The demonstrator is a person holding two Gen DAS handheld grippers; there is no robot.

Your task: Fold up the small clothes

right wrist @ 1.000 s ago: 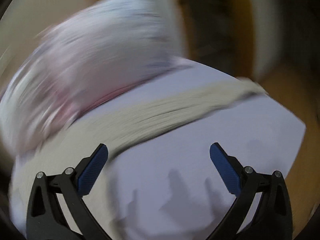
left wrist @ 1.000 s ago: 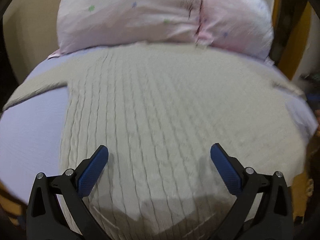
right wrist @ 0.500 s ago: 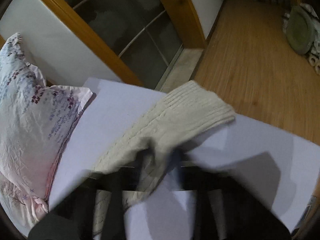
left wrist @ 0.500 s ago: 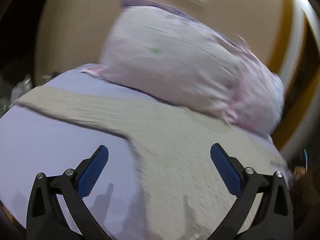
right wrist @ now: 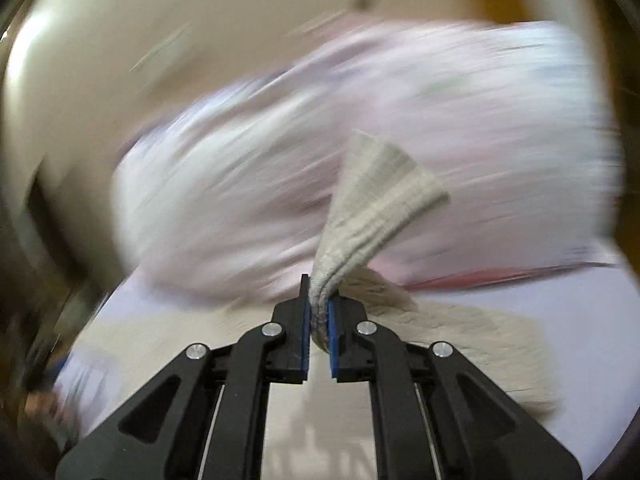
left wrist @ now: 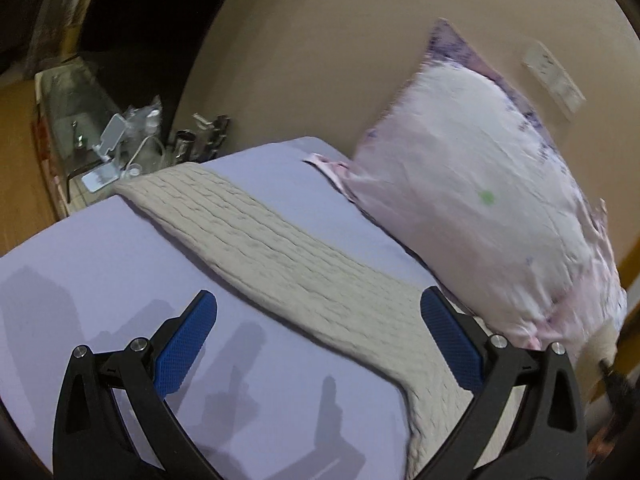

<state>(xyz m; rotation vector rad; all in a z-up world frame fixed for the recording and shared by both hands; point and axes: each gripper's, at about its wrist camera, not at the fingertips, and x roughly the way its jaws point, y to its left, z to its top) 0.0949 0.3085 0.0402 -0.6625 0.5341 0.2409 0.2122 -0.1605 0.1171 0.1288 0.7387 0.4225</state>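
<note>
Between the right gripper's (right wrist: pixel 319 314) clamped pads sat a bunched sweater cuff (right wrist: pixel 380 196), lifted off the lavender sheet (right wrist: pixel 600 360); half a second earlier that sleeve had lain flat, so the first fold had likely begun. Ahead of the left gripper (left wrist: pixel 319 344), jaws spread and empty, the other sleeve (left wrist: pixel 260 240) stretched away beside a pink pillow (left wrist: pixel 472 208). No containers were visible

The sweater (left wrist: pixel 280 256) is beige with a cable-knit rib. The sheet (left wrist: pixel 100 264) is plain lavender. The pillow (left wrist: pixel 472 208) is pale pink with purple florals.
</note>
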